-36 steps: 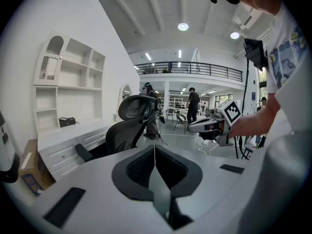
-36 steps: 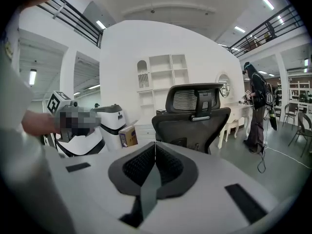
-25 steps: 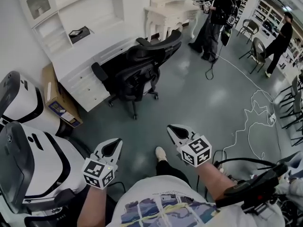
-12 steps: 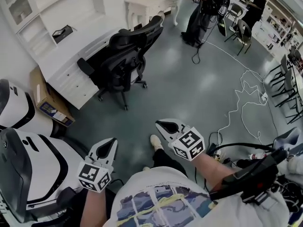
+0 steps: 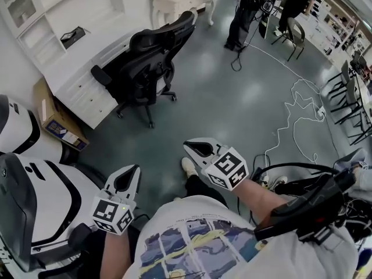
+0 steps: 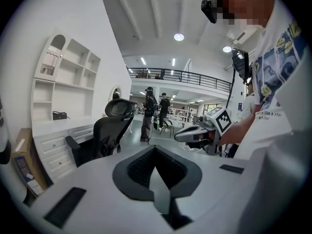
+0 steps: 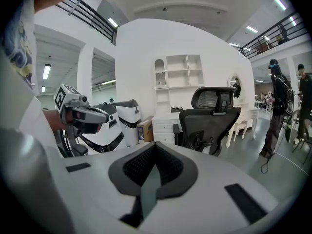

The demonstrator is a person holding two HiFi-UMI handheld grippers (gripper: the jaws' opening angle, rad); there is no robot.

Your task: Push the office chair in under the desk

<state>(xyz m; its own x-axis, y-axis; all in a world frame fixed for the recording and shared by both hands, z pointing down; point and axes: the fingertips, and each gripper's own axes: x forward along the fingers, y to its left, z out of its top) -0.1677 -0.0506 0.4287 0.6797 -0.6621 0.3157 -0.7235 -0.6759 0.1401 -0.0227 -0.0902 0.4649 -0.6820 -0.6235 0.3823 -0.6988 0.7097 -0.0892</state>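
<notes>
Head view: chair [image 5: 142, 63] facing desk [image 5: 70, 70]

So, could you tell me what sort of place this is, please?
Likely a big open indoor hall staged with furniture, like a showroom or lab: white desk, black office chair, mezzanine railing overhead.

The office chair [image 5: 145, 68] is black; the desk [image 5: 87, 99] white; the floor [image 5: 232, 115] grey-green; the cardboard box [image 5: 50, 113] brown.
</notes>
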